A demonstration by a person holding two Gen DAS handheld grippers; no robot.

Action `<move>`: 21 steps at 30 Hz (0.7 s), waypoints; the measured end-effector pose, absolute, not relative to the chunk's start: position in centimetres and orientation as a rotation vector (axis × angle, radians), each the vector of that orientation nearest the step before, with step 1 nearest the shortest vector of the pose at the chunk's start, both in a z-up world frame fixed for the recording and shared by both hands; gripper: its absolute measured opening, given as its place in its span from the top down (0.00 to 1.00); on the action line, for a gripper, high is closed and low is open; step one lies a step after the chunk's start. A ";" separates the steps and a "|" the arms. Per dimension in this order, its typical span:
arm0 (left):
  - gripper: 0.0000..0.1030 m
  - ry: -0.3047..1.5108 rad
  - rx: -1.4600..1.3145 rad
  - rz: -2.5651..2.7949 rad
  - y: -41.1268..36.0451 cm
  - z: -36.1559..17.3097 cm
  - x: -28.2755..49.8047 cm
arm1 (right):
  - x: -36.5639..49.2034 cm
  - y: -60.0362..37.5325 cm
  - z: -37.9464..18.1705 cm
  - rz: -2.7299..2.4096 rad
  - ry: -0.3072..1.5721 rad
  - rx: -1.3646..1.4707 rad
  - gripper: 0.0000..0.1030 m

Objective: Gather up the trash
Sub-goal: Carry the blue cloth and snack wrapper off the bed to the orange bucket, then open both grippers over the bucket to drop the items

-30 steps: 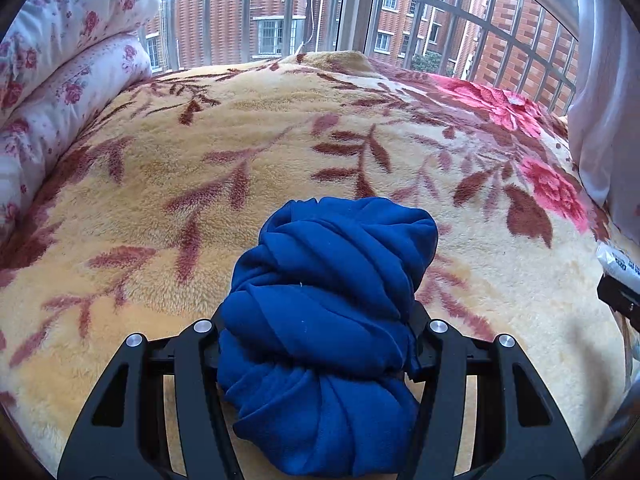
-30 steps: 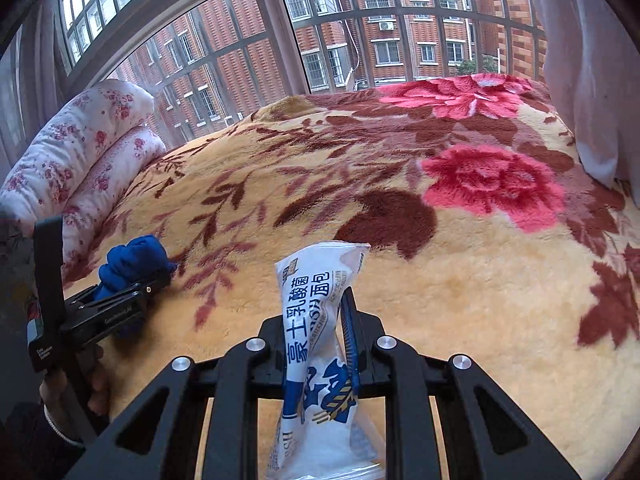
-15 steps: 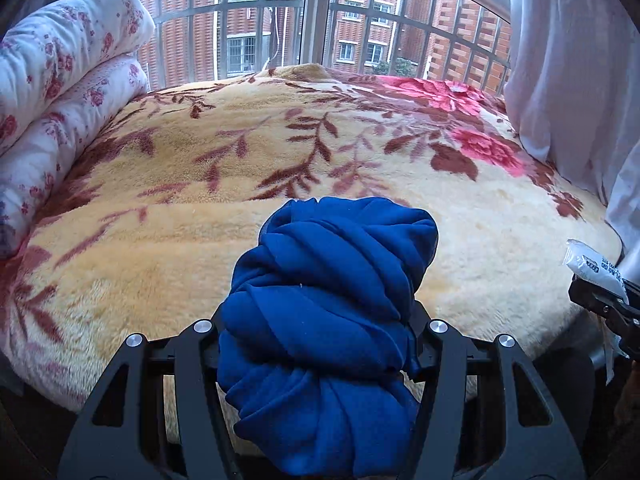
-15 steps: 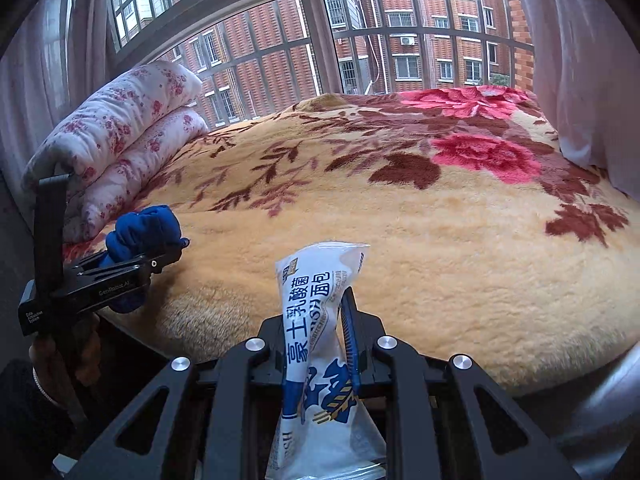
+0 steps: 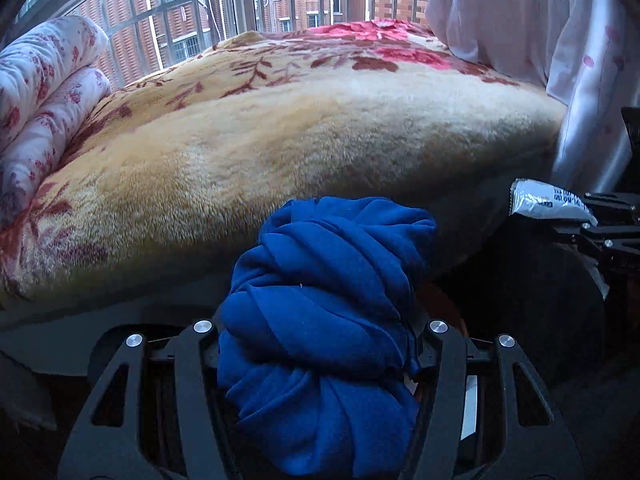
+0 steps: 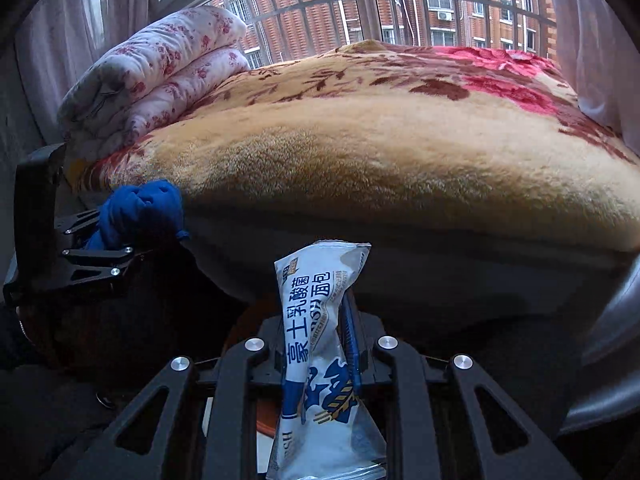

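My left gripper [image 5: 320,332] is shut on a crumpled blue cloth [image 5: 328,320], held below and in front of the bed's edge. It also shows in the right wrist view [image 6: 96,244], with the cloth [image 6: 140,208] at the left. My right gripper [image 6: 320,344] is shut on a white and blue snack wrapper [image 6: 320,320] that stands upright between the fingers. The wrapper's end [image 5: 548,202] and the right gripper [image 5: 600,216] show at the right edge of the left wrist view. Both grippers are off the bed, low and side by side.
The bed with a yellow floral blanket [image 5: 300,128] fills the view ahead. Folded floral quilts [image 6: 156,68] lie at its left end. A white curtain [image 5: 560,60] hangs at the right. A barred window [image 6: 400,4] is behind. Dark floor lies below the grippers.
Both grippers have pulled back and dropped from above the blanket to below the bed's edge, each still holding its item.
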State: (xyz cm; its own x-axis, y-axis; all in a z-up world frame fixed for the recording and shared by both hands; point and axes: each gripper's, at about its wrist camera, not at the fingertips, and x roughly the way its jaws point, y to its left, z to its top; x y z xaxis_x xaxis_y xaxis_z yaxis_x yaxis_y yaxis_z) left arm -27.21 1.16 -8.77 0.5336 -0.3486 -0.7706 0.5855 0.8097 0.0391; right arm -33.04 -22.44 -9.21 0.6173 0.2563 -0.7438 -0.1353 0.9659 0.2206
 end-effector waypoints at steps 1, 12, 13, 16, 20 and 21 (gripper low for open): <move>0.46 0.863 0.326 -0.571 1.0 -9.7 -27.4 | -33.0 -22.3 -9.8 0.235 0.896 0.154 0.80; 0.46 1.128 0.402 -0.569 -1.1 -17.1 -25.5 | -30.8 -19.1 -15.7 0.280 1.104 0.106 0.80; 0.46 1.146 0.406 -0.566 -1.2 -17.5 -25.2 | -30.5 -19.1 -16.2 0.286 1.119 0.111 0.80; 0.45 1.193 0.418 -0.570 -1.5 -18.6 -24.6 | -29.8 -18.9 -17.1 0.299 1.160 0.117 0.78; 0.30 1.235 0.446 -0.577 -2.3 -19.5 -24.1 | -29.2 -18.5 -17.7 0.314 1.186 0.096 0.38; 0.28 1.236 0.452 -0.577 -2.4 -19.5 -24.3 | -29.2 -18.4 -17.6 0.307 1.172 0.087 0.38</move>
State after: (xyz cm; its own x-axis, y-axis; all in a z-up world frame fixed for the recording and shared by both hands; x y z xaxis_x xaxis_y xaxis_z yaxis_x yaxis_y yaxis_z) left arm -24.29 -2.40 -19.53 0.2189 -0.1639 -0.9619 0.6324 0.7746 0.0119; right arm -29.24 -18.44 -17.61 0.3517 0.2819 -0.8926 -0.1920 0.9550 0.2260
